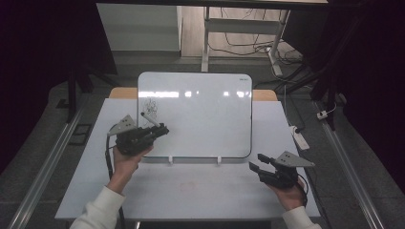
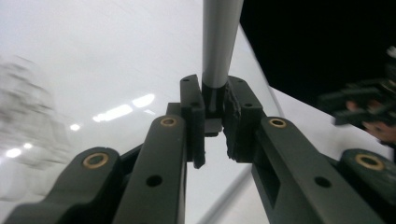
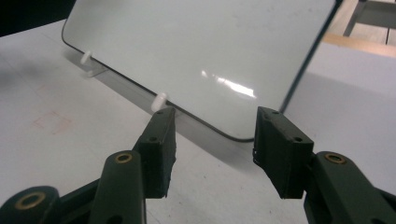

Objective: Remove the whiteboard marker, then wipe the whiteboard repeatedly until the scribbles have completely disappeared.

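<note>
The left gripper (image 2: 215, 122) has its jaws clamped on the dark lower end of a marker (image 2: 220, 44), whose silver-grey barrel rises straight up between the pads in the left gripper view. In the high view that gripper (image 1: 160, 130) sits over the lower left part of the whiteboard (image 1: 205, 114), with the marker (image 1: 150, 119) slanting toward 10 o'clock so that its far end lies just below a black scribble (image 1: 150, 105) on the board. How close the tip stands to the board surface cannot be told. The scribble shows as a grey blur (image 2: 21, 107) at 9 o'clock in the left gripper view.

The right gripper (image 3: 214, 149) has its jaws apart, nothing between them (only bare table behind the gap). In its own view the whiteboard's rounded lower corner (image 3: 243, 135) lies just beyond the pads at 12 o'clock, and two small white clips (image 3: 159, 100) prop the board's lower edge. In the high view this gripper (image 1: 258, 163) rests low over the table (image 1: 200, 191) at about 4 o'clock from the board, just off its lower right corner and well apart from the left gripper.

The whiteboard stands tilted at the middle of the white table, and a faint reddish mark (image 3: 52, 122) shows on the tabletop in front of it. White sleeves (image 1: 102, 205) come in from 6 o'clock.
</note>
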A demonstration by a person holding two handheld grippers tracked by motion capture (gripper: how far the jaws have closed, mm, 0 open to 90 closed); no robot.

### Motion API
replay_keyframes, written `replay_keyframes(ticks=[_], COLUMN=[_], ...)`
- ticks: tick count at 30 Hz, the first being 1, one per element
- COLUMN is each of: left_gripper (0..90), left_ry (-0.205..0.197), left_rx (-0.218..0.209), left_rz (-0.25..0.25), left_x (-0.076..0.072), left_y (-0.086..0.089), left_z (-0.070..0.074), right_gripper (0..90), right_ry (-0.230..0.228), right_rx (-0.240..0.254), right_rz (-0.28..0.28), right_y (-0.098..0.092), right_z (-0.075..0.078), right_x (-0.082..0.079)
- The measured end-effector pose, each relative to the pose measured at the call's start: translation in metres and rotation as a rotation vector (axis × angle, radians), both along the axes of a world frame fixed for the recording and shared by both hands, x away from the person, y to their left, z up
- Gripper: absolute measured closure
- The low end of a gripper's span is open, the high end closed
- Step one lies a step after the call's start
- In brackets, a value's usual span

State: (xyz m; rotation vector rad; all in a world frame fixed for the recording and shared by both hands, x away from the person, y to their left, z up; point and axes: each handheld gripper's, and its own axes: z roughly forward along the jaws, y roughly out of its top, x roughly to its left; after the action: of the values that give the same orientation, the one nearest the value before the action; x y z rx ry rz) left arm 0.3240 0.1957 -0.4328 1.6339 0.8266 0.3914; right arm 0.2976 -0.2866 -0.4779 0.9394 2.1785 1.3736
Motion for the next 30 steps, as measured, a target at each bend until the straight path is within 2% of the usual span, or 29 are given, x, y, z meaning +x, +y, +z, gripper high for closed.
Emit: replay_keyframes(ticks=[6, 10, 13, 16, 22, 27, 30], left_gripper=[78.0, 78.0, 78.0, 78.0, 78.0, 78.0, 78.0], left_ry=[-0.020, -0.031, -0.046, -0.045, -0.055, -0.055, -0.055], left_rx=[-0.025, -0.024, -0.010, 0.011, 0.038, 0.094, 0.108], left_rz=[0.103, 0.147, 0.175, 0.208, 0.250, 0.272, 0.279], left_x=[0.027, 0.041, 0.050, 0.060, 0.077, 0.092, 0.098], left_y=[0.030, 0.042, 0.049, 0.055, 0.058, 0.055, 0.052], left_z=[0.013, 0.016, 0.016, 0.015, 0.008, 0.004, 0.000], right_gripper=[48.7, 48.7, 48.6, 48.4, 48.2, 48.1, 48.0], right_ry=[0.001, 0.007, 0.016, 0.019, 0.020, 0.025, 0.027], right_rx=[-0.004, -0.010, -0.012, -0.016, -0.016, -0.026, -0.028], right_rz=[-0.011, -0.024, -0.029, -0.034, -0.037, -0.039, -0.041], right_y=[-0.004, -0.007, -0.009, -0.010, -0.011, -0.010, -0.011], right_z=[-0.003, -0.006, -0.009, -0.011, -0.012, -0.014, -0.015], right_x=[0.003, 0.004, 0.005, 0.006, 0.006, 0.007, 0.007])
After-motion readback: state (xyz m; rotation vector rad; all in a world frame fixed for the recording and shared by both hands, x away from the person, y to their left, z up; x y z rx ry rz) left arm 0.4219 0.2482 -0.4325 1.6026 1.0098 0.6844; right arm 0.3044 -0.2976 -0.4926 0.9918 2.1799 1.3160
